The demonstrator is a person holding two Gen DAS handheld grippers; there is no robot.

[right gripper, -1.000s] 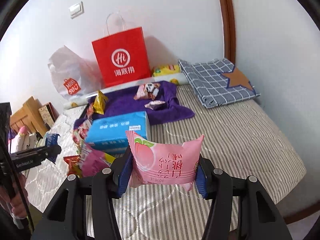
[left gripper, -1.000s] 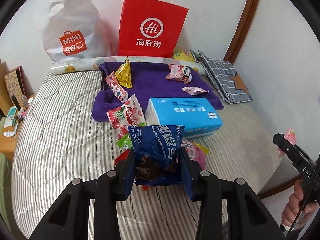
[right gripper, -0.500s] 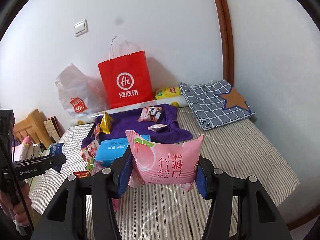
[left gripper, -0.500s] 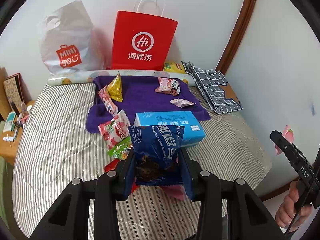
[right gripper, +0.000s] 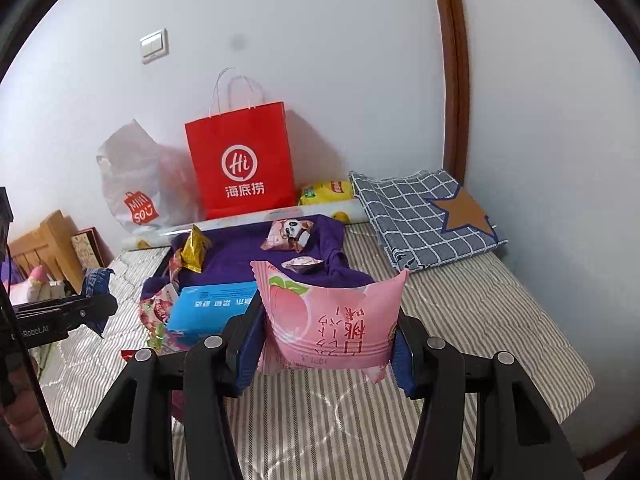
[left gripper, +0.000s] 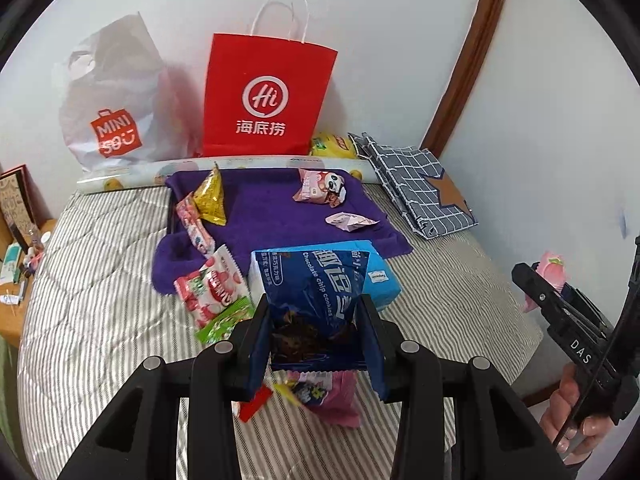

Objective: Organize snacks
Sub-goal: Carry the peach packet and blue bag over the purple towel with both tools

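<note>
- Your left gripper [left gripper: 316, 344] pinches a dark blue cookie packet [left gripper: 316, 292] between its pads. The packet stands upright, crumpled, with dark cookies pictured at its lower edge, held above the striped bed [left gripper: 100, 280]. Its label reads "Chocolate chip cookies" beside Chinese characters.
- Below that packet, a pink pouch [left gripper: 336, 400] and a red-and-white packet [left gripper: 212, 292] lie on the bed, beside a light blue tissue pack [left gripper: 380, 276].
- On the purple towel [left gripper: 272, 208] behind them lie a yellow triangular packet [left gripper: 210, 196], a panda-printed packet [left gripper: 322, 188] and a small pale wrapper [left gripper: 350, 221].
- Against the wall stand a white plastic bag [left gripper: 112, 100] marked "MINISO" and a red paper bag [left gripper: 268, 96] marked "Hi" over Chinese characters.
- Your right gripper [right gripper: 328, 344] clamps a puffed pink packet [right gripper: 332, 320] by its sides. It carries a peach picture and red Chinese characters seen upside down, and it hangs above the bed's near edge.
- In the left view, the right gripper's body reads "DAS"; in the right view, the left gripper's reads "Robot.AI", partly cut off.
- Compared with a second earlier, both grips are unchanged, both packets sit higher over the bed, and the bags and towel appear farther off and lower in view.
</note>
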